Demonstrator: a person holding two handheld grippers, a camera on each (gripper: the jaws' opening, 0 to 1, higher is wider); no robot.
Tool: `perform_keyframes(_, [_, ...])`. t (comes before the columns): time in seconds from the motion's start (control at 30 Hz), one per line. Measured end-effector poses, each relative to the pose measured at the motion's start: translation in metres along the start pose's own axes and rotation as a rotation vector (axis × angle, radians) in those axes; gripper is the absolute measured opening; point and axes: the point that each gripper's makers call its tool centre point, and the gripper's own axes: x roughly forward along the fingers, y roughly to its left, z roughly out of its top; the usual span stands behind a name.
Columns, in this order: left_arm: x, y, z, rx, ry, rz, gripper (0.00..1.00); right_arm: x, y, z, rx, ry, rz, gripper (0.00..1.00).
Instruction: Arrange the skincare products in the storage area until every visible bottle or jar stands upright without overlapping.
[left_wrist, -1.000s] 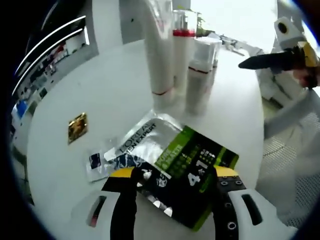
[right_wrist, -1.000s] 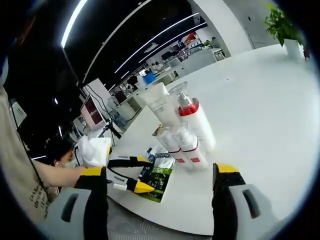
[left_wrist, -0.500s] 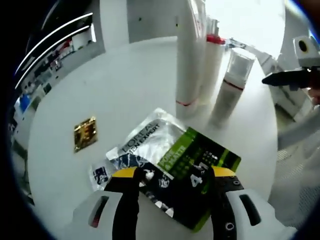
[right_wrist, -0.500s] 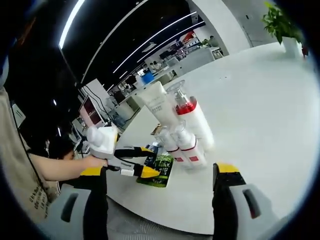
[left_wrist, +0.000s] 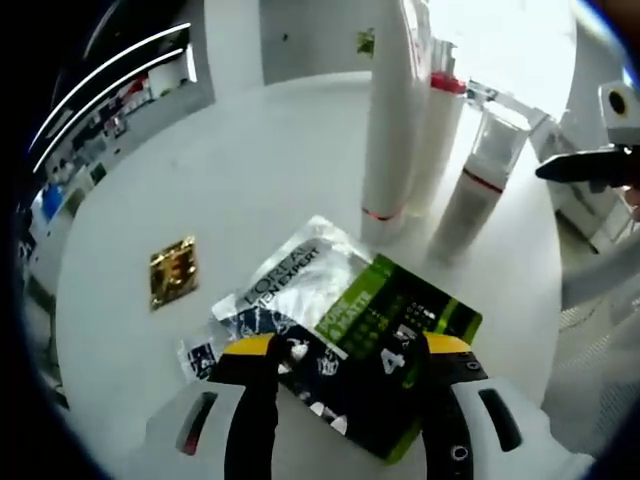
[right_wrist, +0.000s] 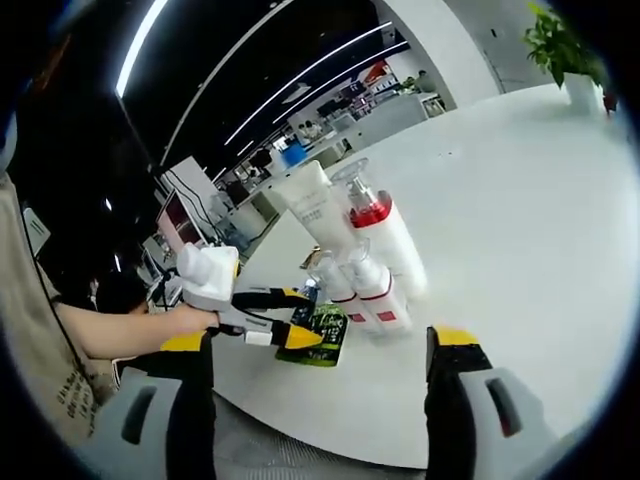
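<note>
- A round white table carries a tight cluster of upright skincare products, seen close in the left gripper view and from the far side in the right gripper view.
- The tall white tube stands on its cap, touching the red-collared pump bottle; in the right gripper view two small red-banded bottles stand side by side in front of them, whereas the left gripper view gives one clear-capped bottle just beside the tube.
- A green and silver sachet lies flat at the table's near edge; the left gripper view alone reveals a small gold packet lying well apart from it.
- The left gripper hovers over the sachet, jaws spread either side of it and gripping nothing; from the right gripper view a person's hand holds it level at the table edge.
- The right gripper hangs back from the bottles, jaws wide apart and empty.
</note>
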Motion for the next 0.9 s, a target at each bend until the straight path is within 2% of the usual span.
perform_keyframes(0.33, [0.0, 0.0, 0.001, 0.002, 0.01, -0.001, 0.53, 0.0, 0.001, 0.0, -0.009, 0.0, 0.003, 0.89])
perform_keyframes(0.5, [-0.003, 0.001, -0.002, 0.008, 0.03, 0.011, 0.57, 0.0, 0.002, -0.001, -0.02, 0.006, 0.003, 0.89])
perform_keyframes(0.9, [-0.026, 0.004, -0.01, -0.005, 0.031, 0.04, 0.61, 0.001, 0.005, -0.002, -0.048, 0.01, 0.014, 0.9])
